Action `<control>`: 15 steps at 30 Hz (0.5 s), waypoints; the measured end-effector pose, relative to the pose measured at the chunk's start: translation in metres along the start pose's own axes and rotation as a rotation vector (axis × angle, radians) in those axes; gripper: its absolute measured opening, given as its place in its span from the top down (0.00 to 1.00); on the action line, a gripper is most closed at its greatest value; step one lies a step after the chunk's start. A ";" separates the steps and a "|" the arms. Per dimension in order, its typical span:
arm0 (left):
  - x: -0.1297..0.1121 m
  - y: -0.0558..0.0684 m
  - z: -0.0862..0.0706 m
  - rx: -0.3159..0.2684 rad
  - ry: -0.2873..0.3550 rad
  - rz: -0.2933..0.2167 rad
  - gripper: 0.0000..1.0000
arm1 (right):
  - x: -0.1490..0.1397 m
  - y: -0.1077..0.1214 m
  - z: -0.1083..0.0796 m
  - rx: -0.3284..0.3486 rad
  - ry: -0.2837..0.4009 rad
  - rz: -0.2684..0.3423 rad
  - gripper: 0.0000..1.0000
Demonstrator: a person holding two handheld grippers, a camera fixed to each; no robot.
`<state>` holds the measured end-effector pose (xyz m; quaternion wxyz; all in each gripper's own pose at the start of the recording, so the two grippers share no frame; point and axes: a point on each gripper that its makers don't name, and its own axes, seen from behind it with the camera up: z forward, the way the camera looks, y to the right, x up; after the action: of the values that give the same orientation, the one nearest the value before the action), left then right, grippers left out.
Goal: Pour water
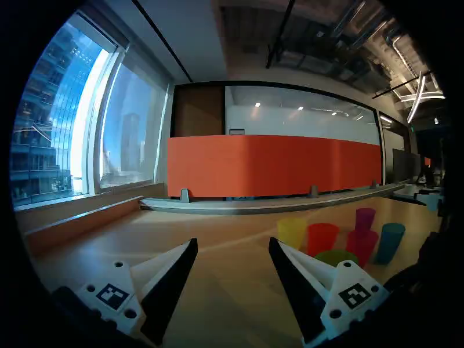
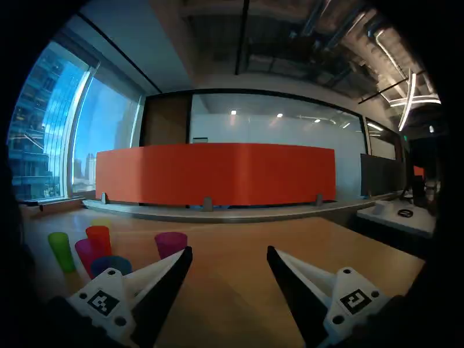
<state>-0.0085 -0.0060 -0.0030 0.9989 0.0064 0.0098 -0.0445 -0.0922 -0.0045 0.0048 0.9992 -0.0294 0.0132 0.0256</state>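
— On the bench (image 1: pixel 232 313), what stands there?

— Six cups (image 2: pixel 88 253), bunched close. In the left gripper view they sit ahead and off to the right. There is a yellow cup (image 1: pixel 292 231), then an orange cup (image 1: pixel 322 238) just beside it. Next come a pink cup (image 1: pixel 362 246) and a teal cup (image 1: pixel 390 242) at the far right. A purple cup (image 1: pixel 365 218) stands behind the pink one. A green cup (image 1: pixel 335 256) is nearest, partly hidden by that gripper's right finger.

— And the left gripper?

— The left gripper (image 1: pixel 232 240) is spread wide and pinches nothing, with bare wood between its fingers. It is apart from the cups.

— The right gripper?

— The right gripper (image 2: pixel 229 249) is also spread wide and holds nothing. In the right gripper view the cups lie low on the left. The purple cup stands a little apart from the others, just beyond the tip of the left finger. That finger partly covers the teal cup.

— Is anything in the cups?

— I cannot tell from either view.

— What lies past the bench?

— An orange panel (image 1: pixel 272 165) runs along the far edge, with a glass wall (image 1: pixel 301 122) above it. Tall windows (image 1: pixel 58 133) on the left look out on towers.
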 end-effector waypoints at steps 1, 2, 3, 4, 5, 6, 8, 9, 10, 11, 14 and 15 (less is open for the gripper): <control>0.000 0.000 0.000 0.000 0.000 0.000 0.09 | 0.000 0.000 0.000 0.000 0.000 0.000 0.01; 0.000 0.000 0.000 0.000 0.000 0.000 0.09 | 0.000 0.000 0.000 0.000 0.000 0.000 0.00; 0.000 0.000 0.000 0.000 0.000 0.000 0.09 | 0.000 0.000 0.000 0.000 0.000 0.000 0.00; 0.000 0.000 0.000 0.000 0.000 0.000 0.09 | 0.000 0.000 0.000 0.000 0.000 0.000 0.01; 0.000 0.000 0.000 0.000 0.000 0.000 0.09 | 0.000 0.000 0.000 0.000 0.000 0.000 0.01; -0.001 0.000 0.000 0.000 0.000 0.000 0.09 | 0.000 0.000 0.000 0.000 0.000 0.000 0.01; -0.001 0.000 0.000 0.000 0.000 0.000 0.09 | 0.000 0.000 0.000 0.000 0.000 0.000 0.01; -0.001 0.000 0.000 0.000 0.000 0.000 0.09 | 0.000 0.000 0.000 0.000 0.000 0.000 0.01; -0.001 0.000 0.000 0.000 0.000 0.000 0.09 | 0.001 0.000 0.000 0.000 0.000 0.000 0.01; -0.002 0.001 0.000 0.000 0.000 0.000 0.09 | 0.001 0.000 0.001 0.000 0.000 0.000 0.01; -0.002 0.000 0.000 0.000 0.000 -0.001 0.09 | 0.001 0.000 0.001 0.000 0.000 0.000 0.01; -0.002 0.000 0.000 0.000 0.000 -0.001 0.09 | 0.001 0.000 0.001 0.000 0.000 0.000 0.00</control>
<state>-0.0106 -0.0054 -0.0030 0.9989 0.0064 0.0100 -0.0449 -0.0913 -0.0046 0.0056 0.9992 -0.0295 0.0132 0.0254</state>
